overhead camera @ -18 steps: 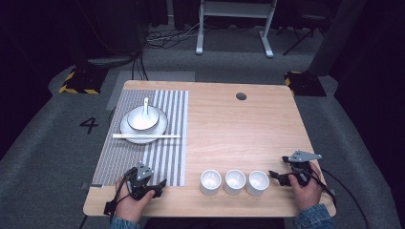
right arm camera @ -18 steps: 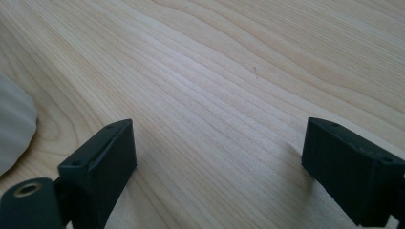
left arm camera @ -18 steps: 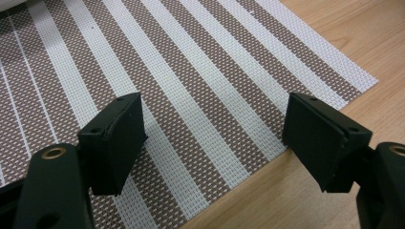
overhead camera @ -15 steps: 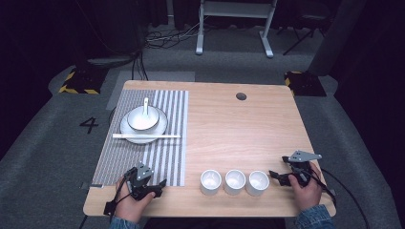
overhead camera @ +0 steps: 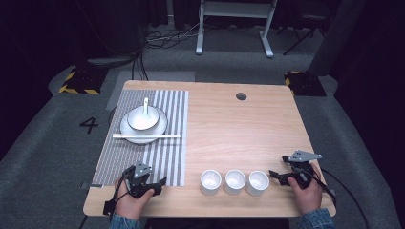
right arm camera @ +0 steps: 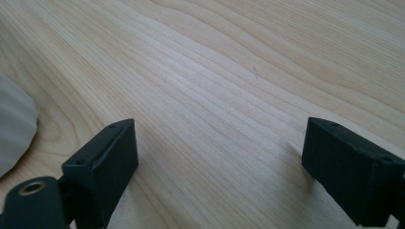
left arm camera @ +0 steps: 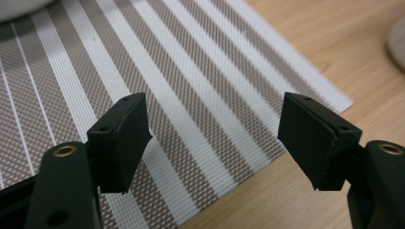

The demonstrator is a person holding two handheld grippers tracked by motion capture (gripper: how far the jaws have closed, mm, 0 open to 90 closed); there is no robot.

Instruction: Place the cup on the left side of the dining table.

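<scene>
My left gripper (overhead camera: 160, 182) rests low over the near right corner of a striped placemat (overhead camera: 162, 157), its jaws wide apart and empty; in the left gripper view (left arm camera: 212, 138) the mat's stripes (left arm camera: 181, 86) run between them. My right gripper (overhead camera: 273, 174) sits at the table's near right, open and empty over bare wood (right arm camera: 219, 95), just right of three white cups (overhead camera: 234, 181) in a row. A white bowl with a spoon (overhead camera: 143, 118) sits on a plate (overhead camera: 162, 128) at the mat's far end, with white chopsticks (overhead camera: 146, 136) laid across the near rim.
The wooden table (overhead camera: 239, 129) has a round cable hole (overhead camera: 241, 96) near its far edge. A white cup's edge (right arm camera: 14, 129) shows at the left of the right gripper view. Beyond the table lie grey floor, cables and a stand's legs (overhead camera: 234, 28).
</scene>
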